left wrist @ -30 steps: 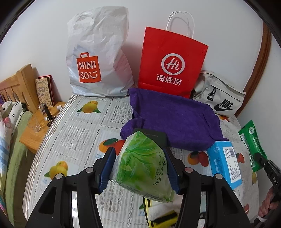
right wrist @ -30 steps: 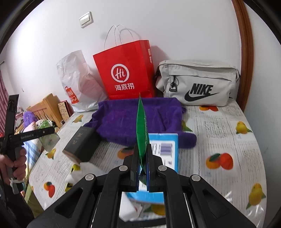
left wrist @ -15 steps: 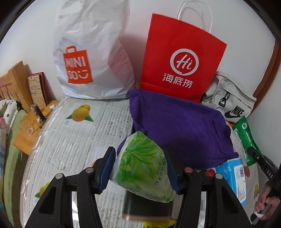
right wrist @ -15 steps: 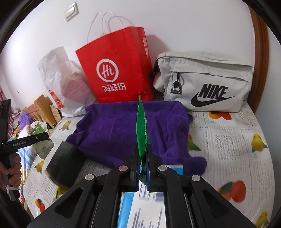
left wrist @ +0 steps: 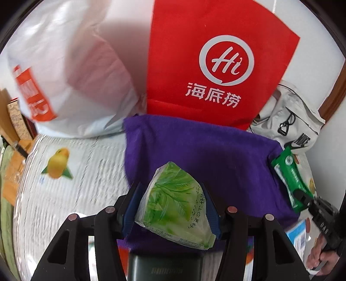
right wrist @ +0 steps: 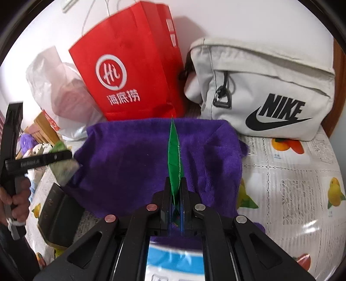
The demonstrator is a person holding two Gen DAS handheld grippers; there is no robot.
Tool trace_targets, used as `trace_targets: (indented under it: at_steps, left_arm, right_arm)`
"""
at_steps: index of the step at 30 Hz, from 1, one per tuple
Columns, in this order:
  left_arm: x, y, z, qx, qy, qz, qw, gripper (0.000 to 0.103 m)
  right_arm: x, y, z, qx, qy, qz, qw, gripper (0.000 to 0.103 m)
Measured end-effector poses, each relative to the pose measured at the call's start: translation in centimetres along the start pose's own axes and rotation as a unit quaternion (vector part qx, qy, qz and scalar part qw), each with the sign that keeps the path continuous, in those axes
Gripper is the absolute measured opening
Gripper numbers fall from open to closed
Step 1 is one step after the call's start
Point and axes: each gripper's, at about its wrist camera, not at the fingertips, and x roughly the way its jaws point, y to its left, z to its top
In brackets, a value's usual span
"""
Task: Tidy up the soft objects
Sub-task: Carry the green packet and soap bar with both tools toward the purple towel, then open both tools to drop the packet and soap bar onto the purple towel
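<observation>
Left gripper (left wrist: 172,207): jaws clamp green tissue pack (left wrist: 175,207); squashy film may slip. Right gripper (right wrist: 174,203): jaws pinch flat green packet (right wrist: 174,151) edge; may twist free above purple towel (right wrist: 134,160).

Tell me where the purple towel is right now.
The purple towel lies mid-table in both wrist views, in front of the red bag, left of the Nike bag.

White wall (right wrist: 237,17), wooden door frame (right wrist: 337,90), perhaps a headboard (right wrist: 41,125).
</observation>
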Motion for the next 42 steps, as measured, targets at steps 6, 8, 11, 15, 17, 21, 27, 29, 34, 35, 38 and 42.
trace_targets:
  at_steps: [6,8,11,15,17,21,27,29,34,35,38,42]
  left_arm:
    - [3.2,-0.7,1.6,0.003,0.025,0.007,0.9997,0.053]
    - [4.2,-0.5,1.8,-0.005,0.036,0.004,0.9993,0.053]
    - [4.8,-0.5,2.0,-0.006,0.043,0.003,0.999,0.053]
    - [5.9,-0.5,2.4,-0.005,0.059,0.007,0.9982,0.054]
    - [6.4,-0.3,2.5,-0.011,0.066,0.003,0.9978,0.055]
    - [6.9,-0.2,2.6,-0.019,0.077,-0.006,0.9968,0.058]
    - [6.1,0.4,2.9,-0.022,0.07,-0.003,0.9973,0.074]
    - [4.8,0.9,2.9,-0.022,0.059,-0.001,0.998,0.074]
    - [1.4,1.3,2.3,-0.018,0.024,0.014,0.9994,0.074]
    - [0.6,1.3,2.1,-0.017,0.015,0.016,0.9996,0.074]
    - [-1.6,1.4,1.1,-0.013,0.0,0.02,0.9997,0.074]
    - [-4.5,1.0,-0.6,-0.009,-0.011,0.01,0.9998,0.074]
  right_arm:
    - [2.1,-0.9,0.7,0.001,0.027,0.006,1.0,0.005]
    - [2.8,-1.2,1.0,0.004,0.039,0.001,0.999,0.005]
    - [3.3,-1.2,1.2,-0.003,0.043,0.002,0.999,0.005]
    - [4.2,-1.3,1.4,0.0,0.058,0.007,0.998,0.005]
    - [4.3,-1.7,1.5,0.005,0.061,0.009,0.998,0.006]
    - [4.3,-2.4,1.6,0.008,0.065,-0.002,0.998,0.01]
    - [3.5,-2.9,1.5,0.007,0.063,-0.016,0.998,0.046]
    - [2.5,-3.0,1.5,0.003,0.05,-0.018,0.999,0.048]
    - [-0.5,-2.2,1.3,-0.011,0.014,-0.046,0.999,0.055]
    - [-1.5,-1.9,1.0,-0.013,0.005,-0.047,0.999,0.056]
    - [-3.6,-0.7,0.4,-0.022,-0.017,-0.068,0.997,0.062]
    - [-6.5,0.6,-1.1,-0.021,-0.042,-0.076,0.996,0.069]
